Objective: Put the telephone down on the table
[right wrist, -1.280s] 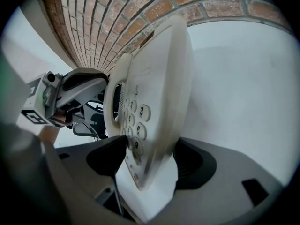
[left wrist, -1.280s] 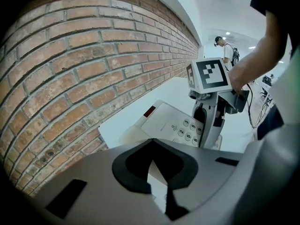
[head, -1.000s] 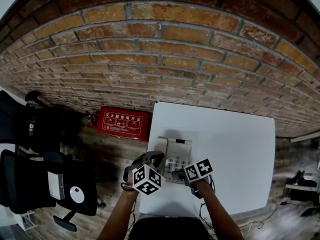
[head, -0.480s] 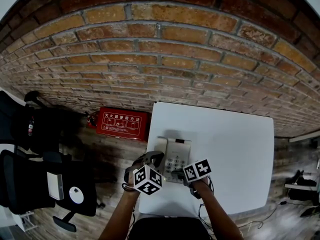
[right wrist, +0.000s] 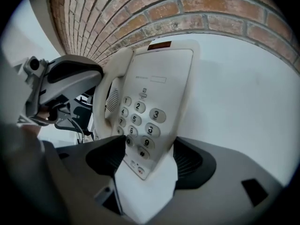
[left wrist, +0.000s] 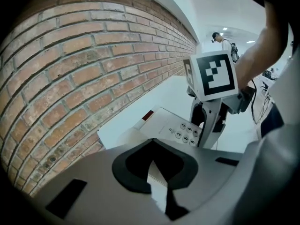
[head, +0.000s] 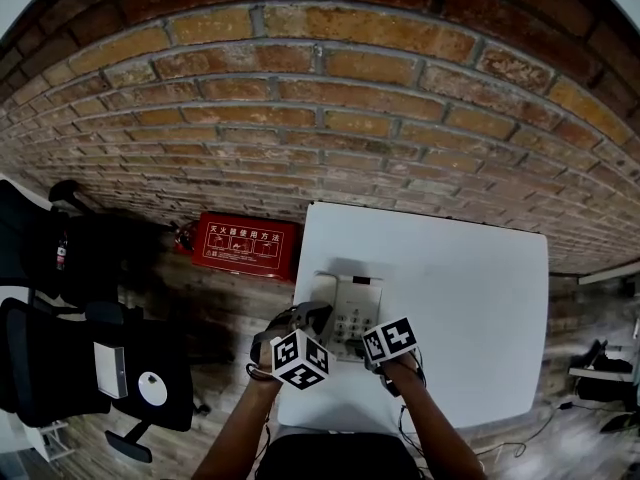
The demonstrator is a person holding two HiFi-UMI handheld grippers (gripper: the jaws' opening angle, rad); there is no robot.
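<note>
Bright, even light; fisheye warp, dark corners.

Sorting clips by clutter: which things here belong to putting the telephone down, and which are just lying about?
In the job: telephone; white table; right gripper, closed on the telephone; left gripper, shut.
Lying about: red box on the floor; black chairs; brick wall.

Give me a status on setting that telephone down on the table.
Done, it seems: the telephone lies on the white table near its left edge, handset cradled. In hand: the right gripper is clamped on the phone's near end, below the keypad; the left gripper is shut beside the handset, apparently empty. Left: open the right jaws and pull back.
</note>
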